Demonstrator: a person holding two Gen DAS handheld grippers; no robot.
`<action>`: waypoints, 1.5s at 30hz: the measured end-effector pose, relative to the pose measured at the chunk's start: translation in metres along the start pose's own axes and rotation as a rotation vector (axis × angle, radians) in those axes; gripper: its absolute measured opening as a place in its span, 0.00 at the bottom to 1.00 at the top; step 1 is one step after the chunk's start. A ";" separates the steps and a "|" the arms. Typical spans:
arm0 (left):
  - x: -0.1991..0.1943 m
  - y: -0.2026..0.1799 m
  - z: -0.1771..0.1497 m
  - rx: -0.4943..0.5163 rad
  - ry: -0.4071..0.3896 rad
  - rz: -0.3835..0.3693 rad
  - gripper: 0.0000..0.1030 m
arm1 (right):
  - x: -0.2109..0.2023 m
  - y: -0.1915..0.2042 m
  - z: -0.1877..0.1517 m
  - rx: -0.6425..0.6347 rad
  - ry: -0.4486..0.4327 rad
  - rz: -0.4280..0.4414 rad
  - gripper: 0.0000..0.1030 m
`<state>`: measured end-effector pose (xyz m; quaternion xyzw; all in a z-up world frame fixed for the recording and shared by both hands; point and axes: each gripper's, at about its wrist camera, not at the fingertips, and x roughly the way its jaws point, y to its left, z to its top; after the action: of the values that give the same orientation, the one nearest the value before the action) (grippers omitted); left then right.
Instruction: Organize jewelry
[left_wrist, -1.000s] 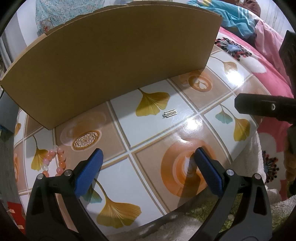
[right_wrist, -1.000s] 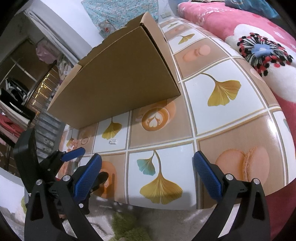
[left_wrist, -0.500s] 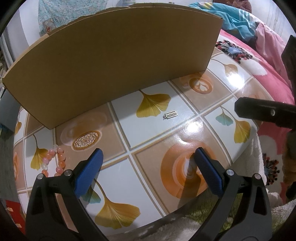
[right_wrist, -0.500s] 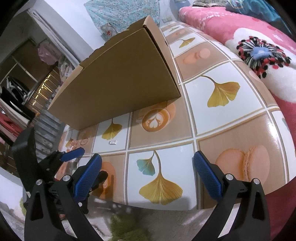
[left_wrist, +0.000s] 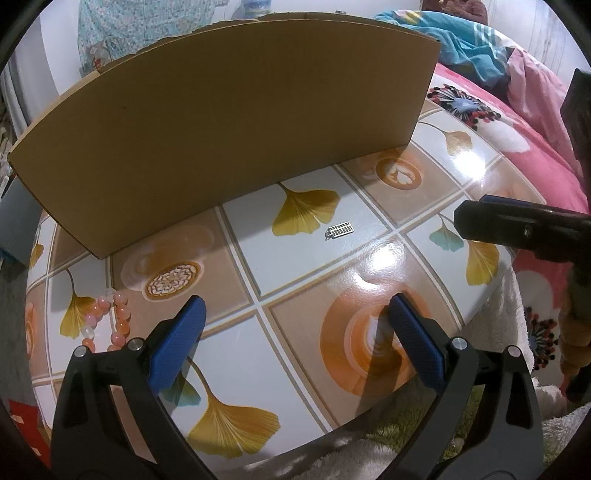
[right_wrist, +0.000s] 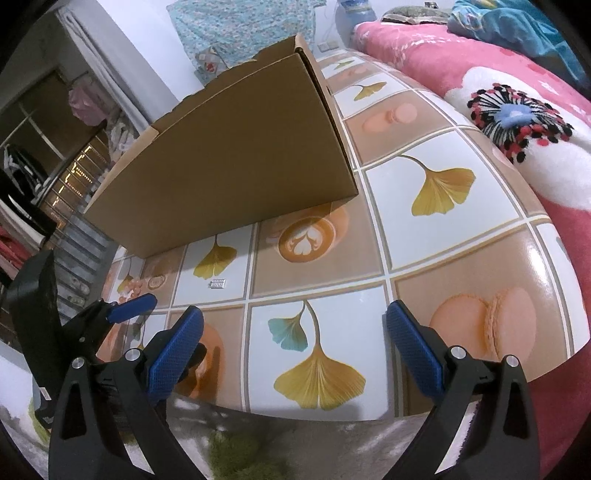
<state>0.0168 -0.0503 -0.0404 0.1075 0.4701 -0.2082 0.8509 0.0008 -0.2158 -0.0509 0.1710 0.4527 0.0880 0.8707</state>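
Blue-padded jaws on your left gripper (left_wrist: 295, 332) stand wide apart, holding nothing, above the tiled table (left_wrist: 369, 266). Your right gripper (right_wrist: 295, 332) is likewise spread and empty. Ahead lies a small silver charm (left_wrist: 340, 229), near the cardboard box (left_wrist: 229, 122). Off left, a pink bead bracelet (left_wrist: 110, 321) rests on the table.

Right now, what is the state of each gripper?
Left gripper: open, holding nothing.
Right gripper: open, holding nothing.
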 end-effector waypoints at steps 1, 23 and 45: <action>0.000 0.000 0.000 0.000 -0.001 0.000 0.93 | 0.000 0.000 0.000 0.001 0.001 0.001 0.94; -0.003 0.002 -0.001 0.010 -0.022 -0.019 0.93 | -0.003 -0.005 0.002 0.012 0.010 0.046 0.94; -0.067 0.026 -0.022 0.014 -0.206 -0.065 0.53 | -0.005 0.038 -0.010 -0.163 -0.063 0.121 0.55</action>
<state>-0.0198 -0.0020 0.0045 0.0760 0.3821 -0.2490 0.8867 -0.0104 -0.1805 -0.0379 0.1296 0.4051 0.1716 0.8886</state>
